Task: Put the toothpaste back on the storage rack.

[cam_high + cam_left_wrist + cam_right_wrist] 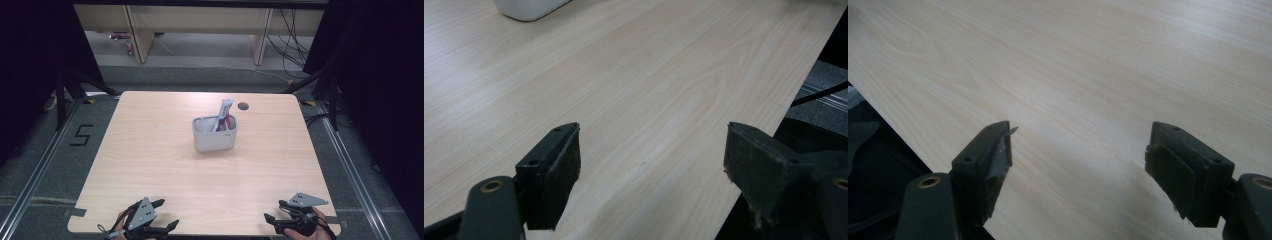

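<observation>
A white holder (214,134) stands at the middle of the wooden table (150,150), with a white and purple tube (223,114) leaning upright inside it. My left gripper (166,215) rests at the table's near left edge, its jaws wide open over bare wood (651,150). The holder's base (529,7) appears at the top of the left gripper view. At the near right edge my right gripper (274,214) is also open with nothing between its jaws (1078,150). Both grippers lie far from the holder.
A round dark cable hole (243,106) sits near the table's far edge, right of centre. Dark curtains and metal stands flank the table. Wooden furniture legs and loose cables (292,45) lie on the floor beyond it.
</observation>
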A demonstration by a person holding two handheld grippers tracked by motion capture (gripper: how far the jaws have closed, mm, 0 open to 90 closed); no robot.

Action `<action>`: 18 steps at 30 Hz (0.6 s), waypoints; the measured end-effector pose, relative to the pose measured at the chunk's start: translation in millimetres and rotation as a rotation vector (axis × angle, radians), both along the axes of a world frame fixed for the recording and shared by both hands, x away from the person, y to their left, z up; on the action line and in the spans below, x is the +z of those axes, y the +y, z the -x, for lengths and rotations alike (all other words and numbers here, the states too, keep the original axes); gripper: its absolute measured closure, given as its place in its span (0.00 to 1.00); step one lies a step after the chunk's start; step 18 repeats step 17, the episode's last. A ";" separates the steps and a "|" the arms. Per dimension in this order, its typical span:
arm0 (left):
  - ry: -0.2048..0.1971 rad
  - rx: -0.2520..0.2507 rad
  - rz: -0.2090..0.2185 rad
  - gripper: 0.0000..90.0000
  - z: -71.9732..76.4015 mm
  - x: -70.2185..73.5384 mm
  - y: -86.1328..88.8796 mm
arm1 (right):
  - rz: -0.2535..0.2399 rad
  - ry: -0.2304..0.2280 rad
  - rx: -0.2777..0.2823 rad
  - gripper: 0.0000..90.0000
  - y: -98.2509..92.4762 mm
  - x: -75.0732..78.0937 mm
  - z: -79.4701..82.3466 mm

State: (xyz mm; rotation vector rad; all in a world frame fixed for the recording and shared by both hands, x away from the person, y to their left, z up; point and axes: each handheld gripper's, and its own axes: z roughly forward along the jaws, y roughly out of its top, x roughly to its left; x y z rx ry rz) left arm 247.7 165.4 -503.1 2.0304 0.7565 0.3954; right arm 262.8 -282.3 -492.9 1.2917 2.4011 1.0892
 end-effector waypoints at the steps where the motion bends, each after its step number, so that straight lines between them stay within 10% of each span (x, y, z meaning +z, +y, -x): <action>1: 0.000 0.001 0.004 0.25 -0.6 -0.4 0.0 | 0.000 0.000 0.003 0.30 0.0 0.1 0.2; 18: -0.006 -0.002 -0.004 0.25 -0.9 0.8 -0.4 | -0.006 -0.008 -0.004 0.30 -1.6 -0.7 0.6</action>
